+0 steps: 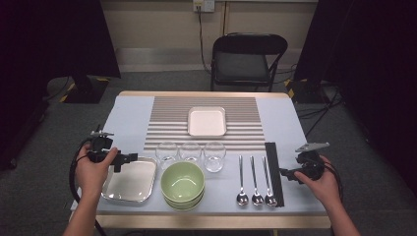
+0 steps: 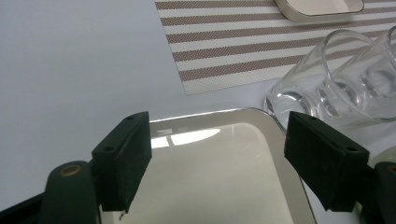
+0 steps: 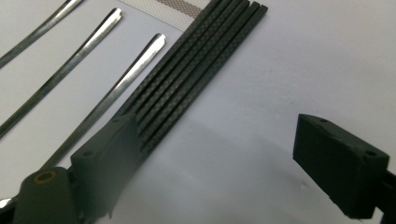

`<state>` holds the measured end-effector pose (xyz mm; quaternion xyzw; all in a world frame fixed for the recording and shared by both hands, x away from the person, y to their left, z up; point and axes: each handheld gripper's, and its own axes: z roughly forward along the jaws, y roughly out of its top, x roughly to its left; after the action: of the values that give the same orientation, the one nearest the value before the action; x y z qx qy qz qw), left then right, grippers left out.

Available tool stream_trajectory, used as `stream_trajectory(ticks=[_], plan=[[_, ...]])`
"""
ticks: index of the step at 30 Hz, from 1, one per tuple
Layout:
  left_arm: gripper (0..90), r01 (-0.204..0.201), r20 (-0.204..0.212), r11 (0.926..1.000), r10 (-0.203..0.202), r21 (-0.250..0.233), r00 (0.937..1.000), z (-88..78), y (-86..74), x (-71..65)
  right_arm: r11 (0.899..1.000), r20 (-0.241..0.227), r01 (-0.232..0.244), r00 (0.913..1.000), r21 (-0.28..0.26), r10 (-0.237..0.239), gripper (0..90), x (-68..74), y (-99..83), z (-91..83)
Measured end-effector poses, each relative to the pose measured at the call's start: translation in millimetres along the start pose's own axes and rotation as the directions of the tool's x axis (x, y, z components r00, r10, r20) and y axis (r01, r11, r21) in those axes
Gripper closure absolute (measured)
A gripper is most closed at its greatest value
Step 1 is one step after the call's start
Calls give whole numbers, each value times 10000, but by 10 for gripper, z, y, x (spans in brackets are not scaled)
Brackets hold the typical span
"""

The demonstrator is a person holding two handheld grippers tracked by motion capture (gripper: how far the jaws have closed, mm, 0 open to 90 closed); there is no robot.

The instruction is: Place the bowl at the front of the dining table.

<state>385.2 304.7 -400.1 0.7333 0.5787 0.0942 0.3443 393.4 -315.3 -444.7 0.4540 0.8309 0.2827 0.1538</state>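
Jaws of the left hand-held gripper (image 2: 217,154) gape wide and empty over the shiny square metal tray (image 2: 219,182) at the near left of the surface (image 1: 128,110). Lower them squarely onto the tray's rim, clear of the clear drinking glasses (image 2: 345,84). Right hand-held gripper (image 3: 233,163) stands open and empty beside the black chopsticks (image 3: 196,60).

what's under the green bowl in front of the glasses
The round green bowl sits nested on a second green bowl, whose rim peeks out below it. Whether more bowls are stacked beneath, and the pale blue tablecloth under them, is covered.
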Motion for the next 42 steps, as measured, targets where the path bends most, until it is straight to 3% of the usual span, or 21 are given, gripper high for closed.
stream_trajectory(ticks=[21, 42], plan=[[233, -26, 45, 10000, 26, 86, 10000, 40, -15, -4, 9986, -540, 528, 9972, 86, -523, 145, 222, 307, -34], [236, -107, 129, 9998, 105, 186, 9999, 42, -41, -5, 9905, -899, 1368, 9865, -104, -1372, 145, 520, 676, -107]])
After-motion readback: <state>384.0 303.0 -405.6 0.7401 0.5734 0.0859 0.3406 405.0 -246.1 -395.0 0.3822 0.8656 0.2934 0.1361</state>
